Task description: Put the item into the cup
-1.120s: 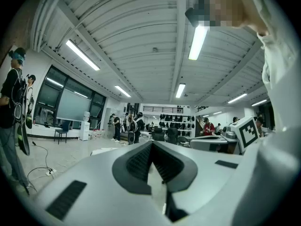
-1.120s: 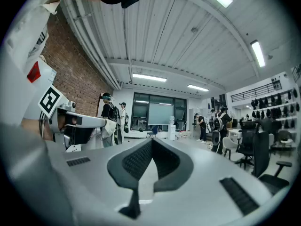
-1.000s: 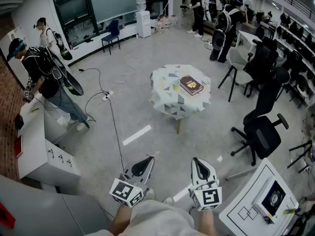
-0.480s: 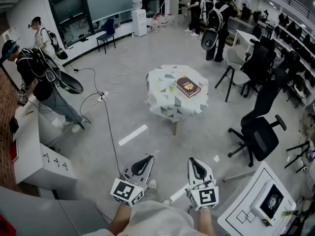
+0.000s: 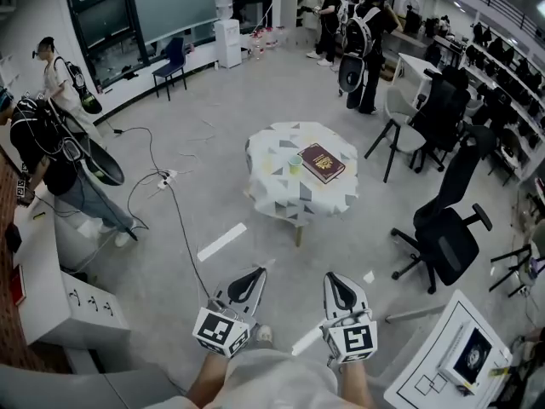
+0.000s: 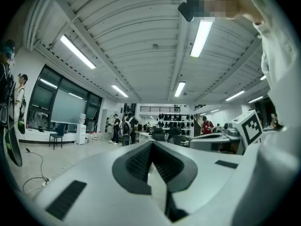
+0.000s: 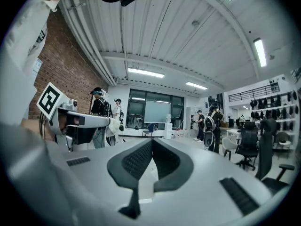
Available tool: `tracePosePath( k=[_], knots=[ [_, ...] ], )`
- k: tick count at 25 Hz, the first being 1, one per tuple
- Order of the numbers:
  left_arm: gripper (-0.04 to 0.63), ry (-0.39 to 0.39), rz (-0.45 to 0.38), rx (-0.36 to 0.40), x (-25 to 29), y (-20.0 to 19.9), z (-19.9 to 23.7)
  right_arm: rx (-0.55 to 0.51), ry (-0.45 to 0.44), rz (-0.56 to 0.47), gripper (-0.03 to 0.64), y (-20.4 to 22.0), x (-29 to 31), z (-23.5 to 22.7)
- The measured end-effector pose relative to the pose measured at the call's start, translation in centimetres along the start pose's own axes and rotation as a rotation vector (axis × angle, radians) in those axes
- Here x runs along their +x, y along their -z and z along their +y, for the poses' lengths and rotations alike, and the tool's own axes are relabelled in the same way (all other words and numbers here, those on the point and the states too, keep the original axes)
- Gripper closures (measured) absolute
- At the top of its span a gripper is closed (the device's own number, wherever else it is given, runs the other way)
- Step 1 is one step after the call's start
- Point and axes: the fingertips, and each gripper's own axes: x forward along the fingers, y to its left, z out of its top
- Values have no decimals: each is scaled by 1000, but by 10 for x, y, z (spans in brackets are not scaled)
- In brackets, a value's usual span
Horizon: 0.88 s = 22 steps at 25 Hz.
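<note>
A small green cup (image 5: pixel 295 164) stands beside a dark red book (image 5: pixel 321 162) on a round table with a patterned cloth (image 5: pixel 277 196), far ahead in the head view. Both grippers are held low and close to the person's body, well short of the table. My left gripper (image 5: pixel 258 273) has its jaws together with nothing between them, and its own view shows the same closed tip (image 6: pixel 151 143). My right gripper (image 5: pixel 333 277) is likewise shut and holds nothing (image 7: pixel 151 141). Neither gripper view shows the table.
Black office chairs (image 5: pixel 447 228) stand right of the table. A cable (image 5: pixel 174 207) and a white tape strip (image 5: pixel 221 241) lie on the floor to the left. A white cabinet (image 5: pixel 51 292) is near left, a white desk (image 5: pixel 451 356) near right. People (image 5: pixel 51 147) stand at left and back.
The head view has advanced a little toward the table, which now sits slightly lower and further left. Both grippers keep the same place and stay shut.
</note>
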Motion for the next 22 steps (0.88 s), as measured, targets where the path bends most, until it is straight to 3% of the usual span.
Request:
tracePosePath(
  k=[14, 22],
  knots=[
    [586, 32, 43, -17, 34, 22, 88, -11, 59, 40, 609, 1, 80, 10],
    [584, 57, 43, -33, 54, 25, 110, -23, 83, 63, 610, 4, 107, 1]
  ],
)
